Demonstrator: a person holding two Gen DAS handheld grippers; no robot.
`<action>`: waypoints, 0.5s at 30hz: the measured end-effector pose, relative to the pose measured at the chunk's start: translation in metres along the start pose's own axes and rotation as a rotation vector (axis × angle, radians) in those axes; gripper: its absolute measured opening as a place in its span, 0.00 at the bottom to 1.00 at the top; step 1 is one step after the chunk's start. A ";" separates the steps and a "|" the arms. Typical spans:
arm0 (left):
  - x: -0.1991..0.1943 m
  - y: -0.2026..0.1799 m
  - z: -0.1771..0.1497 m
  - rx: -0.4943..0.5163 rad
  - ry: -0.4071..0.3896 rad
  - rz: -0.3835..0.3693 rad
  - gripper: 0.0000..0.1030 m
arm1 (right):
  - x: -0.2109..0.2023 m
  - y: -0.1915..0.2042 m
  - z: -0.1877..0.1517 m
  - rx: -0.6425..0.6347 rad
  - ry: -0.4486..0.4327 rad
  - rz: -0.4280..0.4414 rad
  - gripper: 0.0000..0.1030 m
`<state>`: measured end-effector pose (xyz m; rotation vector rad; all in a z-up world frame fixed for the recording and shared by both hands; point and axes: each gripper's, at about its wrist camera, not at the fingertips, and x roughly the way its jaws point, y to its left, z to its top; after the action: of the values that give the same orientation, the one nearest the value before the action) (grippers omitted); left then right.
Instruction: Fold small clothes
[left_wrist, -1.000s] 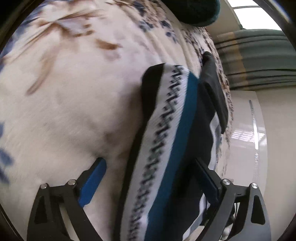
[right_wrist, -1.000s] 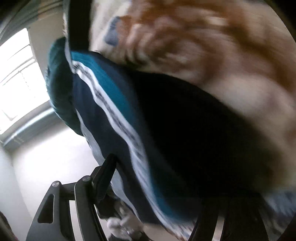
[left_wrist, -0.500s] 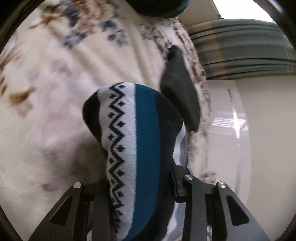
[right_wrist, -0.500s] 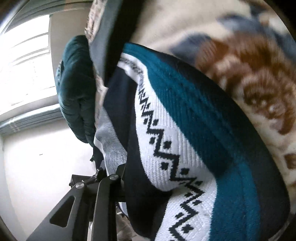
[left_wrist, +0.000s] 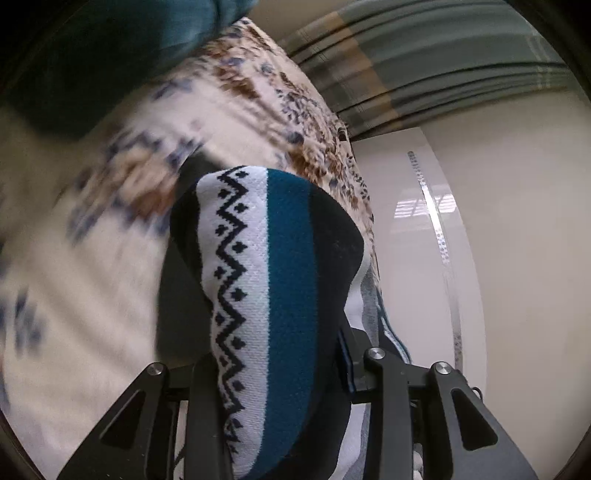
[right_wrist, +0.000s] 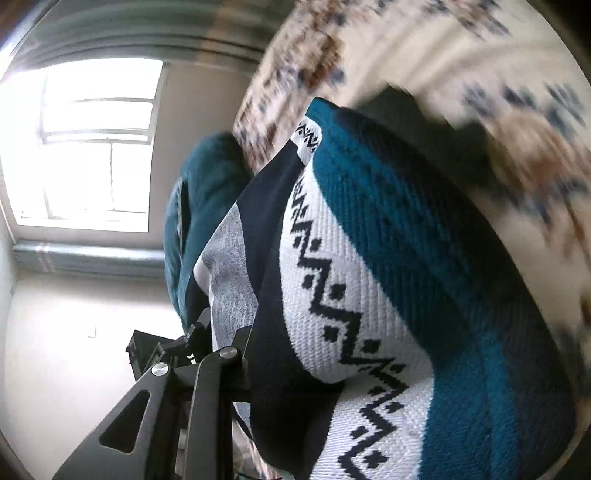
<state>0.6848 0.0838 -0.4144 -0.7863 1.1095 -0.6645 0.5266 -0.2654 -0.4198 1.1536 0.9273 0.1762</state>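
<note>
A small knitted garment (left_wrist: 288, 258) with navy, teal and white zigzag bands is bunched up and lifted above the floral bedspread (left_wrist: 92, 277). My left gripper (left_wrist: 275, 373) is shut on one part of it, and the cloth bulges up over the fingers. In the right wrist view the same garment (right_wrist: 369, 258) fills the middle, with a grey patch at its left. My right gripper (right_wrist: 295, 354) is shut on it there. Only that gripper's left finger (right_wrist: 201, 332) shows; the cloth hides the other.
A dark teal pillow (left_wrist: 92, 55) lies at the head of the bedspread (right_wrist: 480, 55) and shows again as a teal pillow (right_wrist: 199, 192) in the right view. Striped curtains (left_wrist: 424, 62), a glossy pale floor (left_wrist: 424, 258) and a bright window (right_wrist: 85, 147) lie beyond the bed.
Both grippers were open around the garment lying on the bedspread. They have shut on it and risen, lifting it off the bed; the views now reach the curtains and window.
</note>
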 end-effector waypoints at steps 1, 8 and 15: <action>0.015 0.003 0.018 0.004 0.007 0.001 0.30 | 0.015 0.004 0.020 -0.003 -0.020 0.004 0.26; 0.120 0.057 0.078 0.019 0.115 0.092 0.30 | 0.098 -0.027 0.102 -0.015 -0.050 -0.064 0.26; 0.124 0.065 0.070 0.022 0.171 0.149 0.36 | 0.107 -0.062 0.124 -0.059 0.052 -0.197 0.38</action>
<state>0.7946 0.0365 -0.5152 -0.6291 1.3008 -0.6251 0.6613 -0.3194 -0.5182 1.0004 1.0688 0.0738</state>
